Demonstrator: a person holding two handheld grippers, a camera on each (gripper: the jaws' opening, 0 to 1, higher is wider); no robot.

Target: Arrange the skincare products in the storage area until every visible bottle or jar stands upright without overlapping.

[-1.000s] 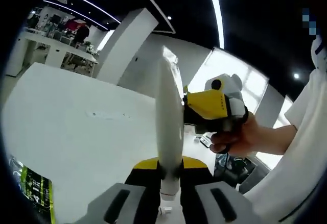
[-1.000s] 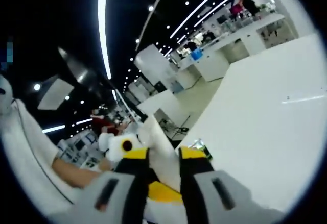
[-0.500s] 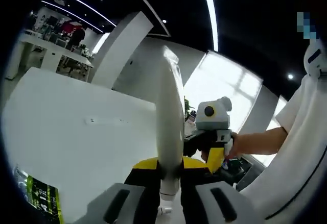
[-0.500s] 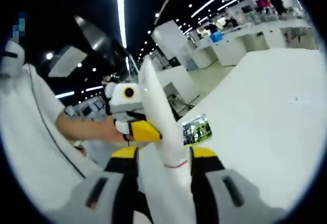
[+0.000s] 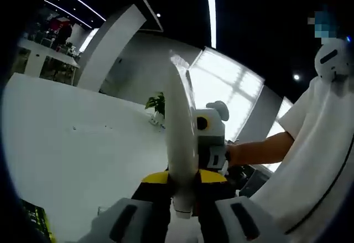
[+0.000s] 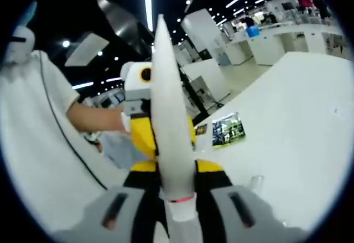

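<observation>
Both grippers pinch the same long white plastic tube [image 5: 180, 149], one from each side, and they hold it up in the air above the wide white table [image 5: 66, 154]. In the left gripper view the left gripper [image 5: 182, 201] has its two jaws pressed on the tube near its cap end, and the other gripper [image 5: 210, 138] sits right behind the tube with a bare arm [image 5: 257, 150] leading to it. That view also shows a small green plant [image 5: 157, 103] far off by a bright window [image 5: 232, 99]. In the right gripper view the right gripper [image 6: 178, 196] squeezes the tube [image 6: 168, 127] near a thin red line, and the yellow and white left gripper [image 6: 142, 115] stands just behind it. That view shows a flat green and black packet [image 6: 228, 129] lying on the table [image 6: 287, 138], and a small clear thing [image 6: 255, 183] near the jaws that is too blurry to name. The low end of the tube is cut off at the bottom of both views. A person in a white shirt [image 6: 38, 143] stands close by.
</observation>
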